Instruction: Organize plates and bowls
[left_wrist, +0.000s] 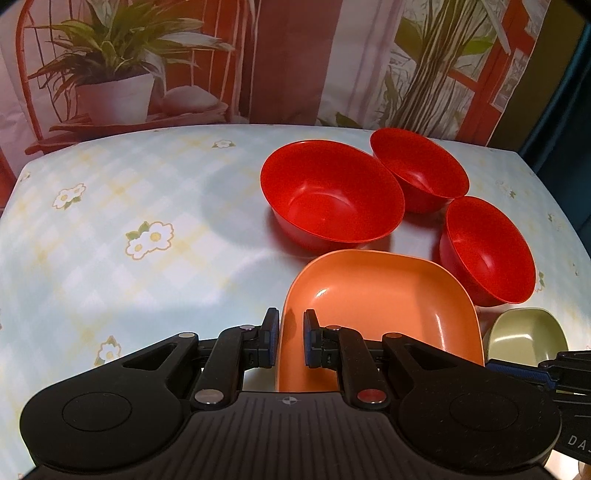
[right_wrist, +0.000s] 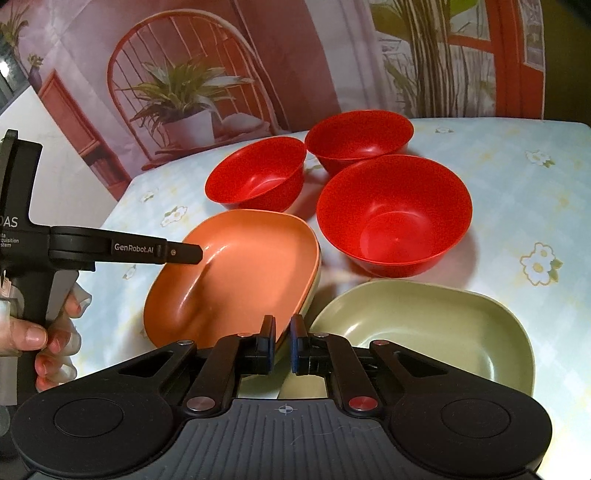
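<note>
An orange plate (left_wrist: 380, 306) lies in front of three red bowls (left_wrist: 332, 192). My left gripper (left_wrist: 290, 338) straddles the plate's near left rim, jaws a little apart, the rim between the pads. In the right wrist view the orange plate (right_wrist: 236, 284) sits on a cream plate whose edge shows beneath it. My right gripper (right_wrist: 282, 345) holds these stacked plates' near right rim between its pads. A green plate (right_wrist: 424, 328) lies to the right, also in the left wrist view (left_wrist: 524, 336). The left gripper's finger (right_wrist: 184, 254) reaches over the orange plate.
The table (left_wrist: 147, 221) has a pale flowered cloth. Three red bowls (right_wrist: 395, 214) cluster at the back. A printed backdrop with a chair and plants hangs behind. A hand (right_wrist: 40, 336) holds the left gripper's handle.
</note>
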